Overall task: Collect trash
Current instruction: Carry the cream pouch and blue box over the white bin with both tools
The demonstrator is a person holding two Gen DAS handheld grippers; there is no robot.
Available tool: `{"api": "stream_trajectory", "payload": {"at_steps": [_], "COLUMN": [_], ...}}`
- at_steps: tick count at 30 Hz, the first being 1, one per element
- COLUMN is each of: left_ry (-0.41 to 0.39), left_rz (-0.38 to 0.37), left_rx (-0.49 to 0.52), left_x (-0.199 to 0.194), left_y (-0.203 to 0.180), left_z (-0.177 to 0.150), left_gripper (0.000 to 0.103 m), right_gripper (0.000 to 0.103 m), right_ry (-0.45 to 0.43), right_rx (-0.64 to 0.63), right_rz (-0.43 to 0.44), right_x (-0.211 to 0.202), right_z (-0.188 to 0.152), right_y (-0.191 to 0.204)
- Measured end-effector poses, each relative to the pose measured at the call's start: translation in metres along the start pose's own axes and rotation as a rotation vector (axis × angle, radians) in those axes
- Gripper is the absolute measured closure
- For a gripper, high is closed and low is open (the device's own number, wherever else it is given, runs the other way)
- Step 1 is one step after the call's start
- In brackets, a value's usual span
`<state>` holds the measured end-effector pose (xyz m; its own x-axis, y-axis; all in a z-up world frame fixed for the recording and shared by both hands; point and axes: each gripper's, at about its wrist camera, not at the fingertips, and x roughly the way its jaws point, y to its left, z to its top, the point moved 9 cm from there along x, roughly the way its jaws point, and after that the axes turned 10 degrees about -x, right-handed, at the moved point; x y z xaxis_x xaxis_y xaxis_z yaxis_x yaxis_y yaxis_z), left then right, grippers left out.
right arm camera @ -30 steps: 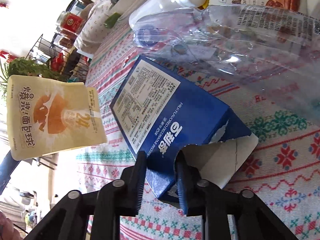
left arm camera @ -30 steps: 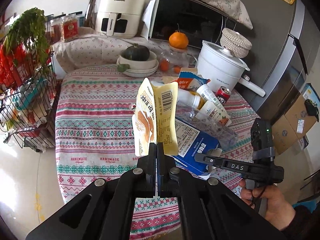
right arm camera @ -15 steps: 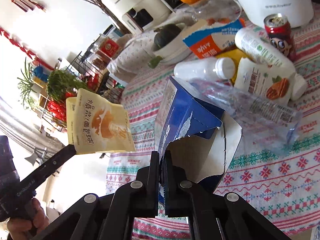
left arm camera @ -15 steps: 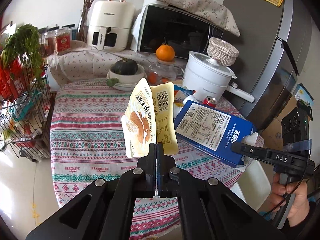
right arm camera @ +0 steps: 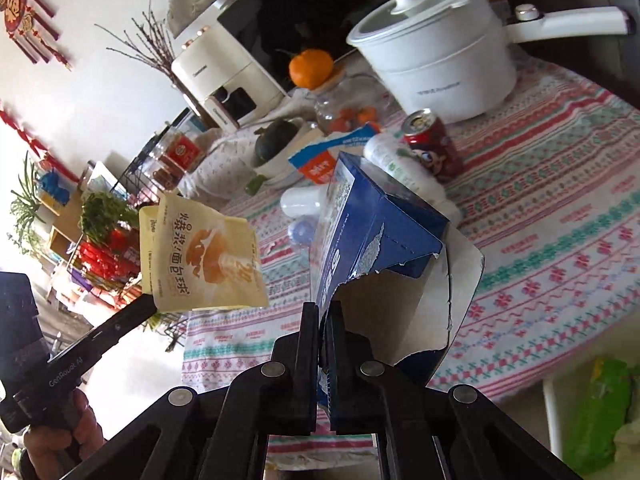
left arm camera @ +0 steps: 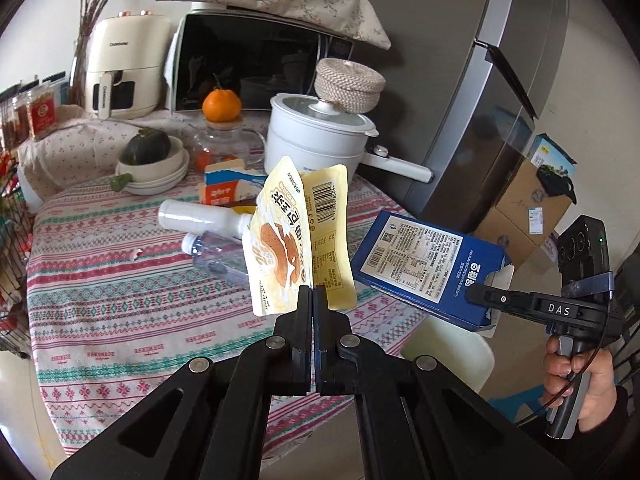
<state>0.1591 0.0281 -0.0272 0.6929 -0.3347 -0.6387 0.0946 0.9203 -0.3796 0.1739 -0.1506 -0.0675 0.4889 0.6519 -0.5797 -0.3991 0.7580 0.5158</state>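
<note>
Yellow pouch [left arm camera: 298,240], torn blue box [left arm camera: 428,266], aloft

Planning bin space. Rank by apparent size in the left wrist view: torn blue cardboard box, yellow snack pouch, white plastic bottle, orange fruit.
1. Torn blue cardboard box and yellow snack pouch: similar; both held near the camera, so unranked.
2. White plastic bottle.
3. Orange fruit, farthest back.

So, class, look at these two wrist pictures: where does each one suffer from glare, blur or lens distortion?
Left wrist view: sharp overall, but the fisheye bends the fridge edges and darkens the corners. Right wrist view: the window side at left is blown out white, the white pot and its handle look slightly smeared, and the table tilts steeply.
</note>
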Motion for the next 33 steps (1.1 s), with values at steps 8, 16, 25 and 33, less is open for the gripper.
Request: {"api": "stream_trajectory", "payload": {"at_steps": [8, 16, 25, 33], "left_ry": [0.061, 0.134, 0.235, 0.327], "left_rz": [-0.102, -0.172, -0.221, -0.211], "left_rx": [0.084, 0.183, 0.293, 0.333], "left_x": [0.033, 0.071, 0.112, 0.155], "left_y": [-0.076, -0.145, -0.2, -0.214], "left_z": [-0.021, -0.054, -0.108, -0.147], "left_gripper": [0.103, 0.103, 0.103, 0.103], "right_gripper": [0.101, 0.1, 0.1, 0.1], "right_ry": [-0.032, -0.05, -0.011, 0.086], "right_rx": [0.104, 0.179, 0.225, 0.269], "right_rz": [-0.116, -0.275, -0.407, -0.479], "right_x": [-0.064, -0.113, -0.133, -0.125], "right_z": [-0.017, -0.036, -0.06, -0.084], "right_y": [-0.069, -0.123, -0.16, -0.186]}}
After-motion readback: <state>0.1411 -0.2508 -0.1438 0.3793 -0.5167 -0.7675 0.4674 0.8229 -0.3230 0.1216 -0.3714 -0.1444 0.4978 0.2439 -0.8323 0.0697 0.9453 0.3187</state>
